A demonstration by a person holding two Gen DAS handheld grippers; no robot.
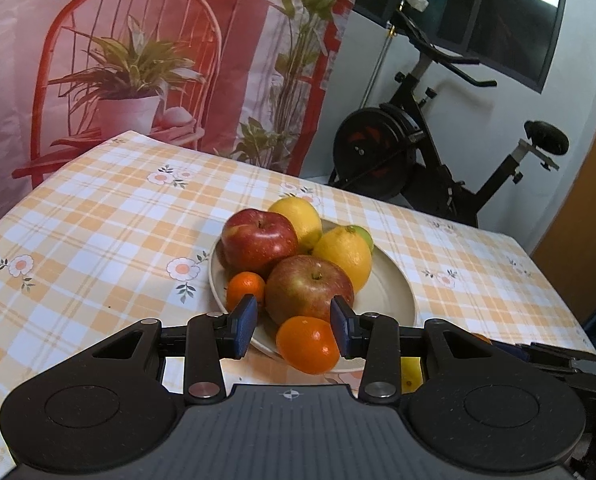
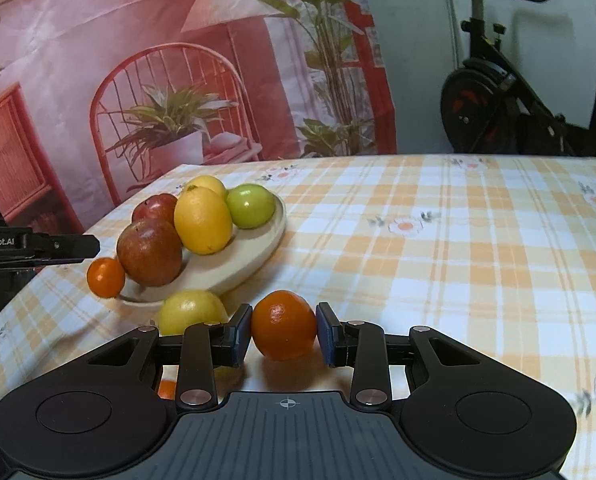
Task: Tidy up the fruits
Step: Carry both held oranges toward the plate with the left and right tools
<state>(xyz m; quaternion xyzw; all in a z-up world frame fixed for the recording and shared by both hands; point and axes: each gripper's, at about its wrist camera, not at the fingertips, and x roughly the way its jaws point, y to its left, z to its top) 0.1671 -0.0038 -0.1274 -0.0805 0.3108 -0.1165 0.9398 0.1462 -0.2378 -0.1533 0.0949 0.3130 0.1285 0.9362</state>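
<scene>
**Fruit gathering on the plate**

The right gripper point(image 2: 284, 334) has its jaws clamped on an orange point(image 2: 284, 325) resting on the bench point(image 2: 458, 264) beside the plate point(image 2: 254, 256) — probably bound for it. The left gripper point(image 1: 294, 326) waits released over the piled plate — nothing held.

Orange-checked tablecloth point(image 2: 438, 240), cream plate point(image 1: 390, 292)

Black left gripper point(image 1: 294, 326), blue pads point(image 1: 245, 326), silver screws, crosshair mark
</scene>
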